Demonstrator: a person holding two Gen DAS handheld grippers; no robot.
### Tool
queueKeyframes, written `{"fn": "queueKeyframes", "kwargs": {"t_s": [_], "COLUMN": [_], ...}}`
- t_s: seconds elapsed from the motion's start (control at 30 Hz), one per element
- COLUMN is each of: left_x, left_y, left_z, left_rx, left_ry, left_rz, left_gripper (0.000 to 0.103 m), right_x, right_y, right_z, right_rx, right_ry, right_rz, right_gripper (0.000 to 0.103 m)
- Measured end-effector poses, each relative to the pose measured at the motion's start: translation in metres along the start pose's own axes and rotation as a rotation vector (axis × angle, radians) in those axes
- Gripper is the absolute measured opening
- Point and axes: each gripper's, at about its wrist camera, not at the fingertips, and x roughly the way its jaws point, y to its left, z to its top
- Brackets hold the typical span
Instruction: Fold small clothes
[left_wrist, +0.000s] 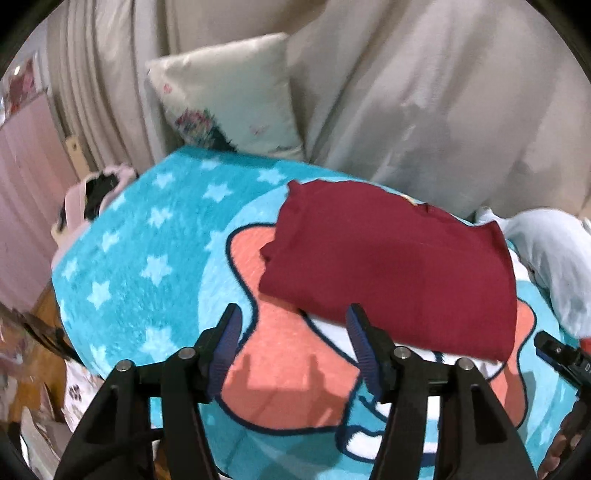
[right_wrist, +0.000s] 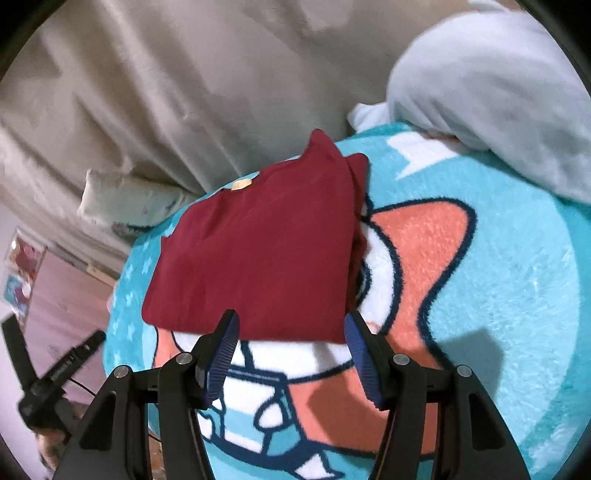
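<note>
My left gripper (left_wrist: 293, 319) has its jaws spread wide with nothing between them, hovering just short of the near edge of the folded maroon shirt (left_wrist: 391, 269). My right gripper (right_wrist: 291, 326) is likewise spread wide and holding nothing, its fingertips at the shirt's near hem. The shirt (right_wrist: 258, 254) lies folded into a flat rectangle on a turquoise cartoon blanket (left_wrist: 155, 236) with pale stars and a coral shape. A pale blue garment (right_wrist: 491, 92) is heaped at the blanket's far right edge. A cream pillow (left_wrist: 225, 92) leans against beige drapery (left_wrist: 424, 81) behind.
</note>
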Motion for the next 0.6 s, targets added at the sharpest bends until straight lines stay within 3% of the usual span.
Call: {"fn": "queueKeyframes", "kwargs": {"t_s": [0.33, 0.6], "left_x": [-0.021, -0.021], "left_y": [-0.027, -0.023], "left_z": [-0.017, -0.023], "left_rx": [0.105, 0.095], "left_ry": [-0.02, 0.007], "left_rz": [-0.013, -0.005], "left_gripper": [0.064, 0.064], "right_x": [-0.01, -0.011], "right_y": [0.012, 0.016], "right_z": [-0.019, -0.031], "right_rx": [-0.058, -0.059], "right_ry": [-0.011, 0.004], "right_rz": [-0.036, -0.047], "right_gripper": [0.063, 0.063]}}
